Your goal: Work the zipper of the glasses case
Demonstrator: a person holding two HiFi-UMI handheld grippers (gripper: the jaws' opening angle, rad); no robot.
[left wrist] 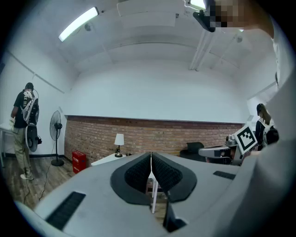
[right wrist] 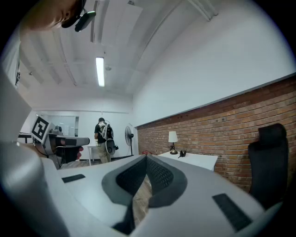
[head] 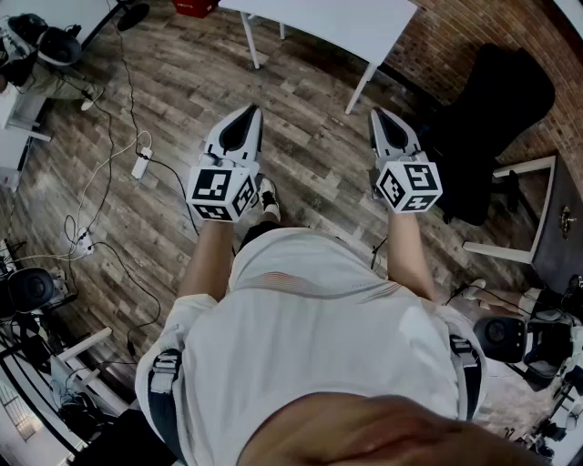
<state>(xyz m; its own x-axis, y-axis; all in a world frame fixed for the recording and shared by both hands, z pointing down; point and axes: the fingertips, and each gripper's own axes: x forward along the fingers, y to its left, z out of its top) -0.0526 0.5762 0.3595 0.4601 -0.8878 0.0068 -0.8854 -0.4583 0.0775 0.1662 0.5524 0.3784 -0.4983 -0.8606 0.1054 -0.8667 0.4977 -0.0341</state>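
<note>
No glasses case shows clearly in any view. A small dark object (right wrist: 183, 153) lies beside a lamp (right wrist: 172, 137) on the white table (right wrist: 196, 160); I cannot tell what it is. My left gripper (head: 250, 113) and right gripper (head: 378, 115) are held side by side at waist height over the wooden floor, pointing toward that table (head: 339, 22). Both are shut with nothing between the jaws. In the left gripper view the pads (left wrist: 151, 162) meet on a thin line. The right gripper view shows its pads (right wrist: 146, 161) closed too.
A black office chair (head: 495, 107) stands at the right by the brick wall. Cables and a power strip (head: 140, 164) lie on the floor at the left. Another person (left wrist: 24, 125) stands at a desk far left, near a pedestal fan (left wrist: 56, 126) and a red box (left wrist: 78, 161).
</note>
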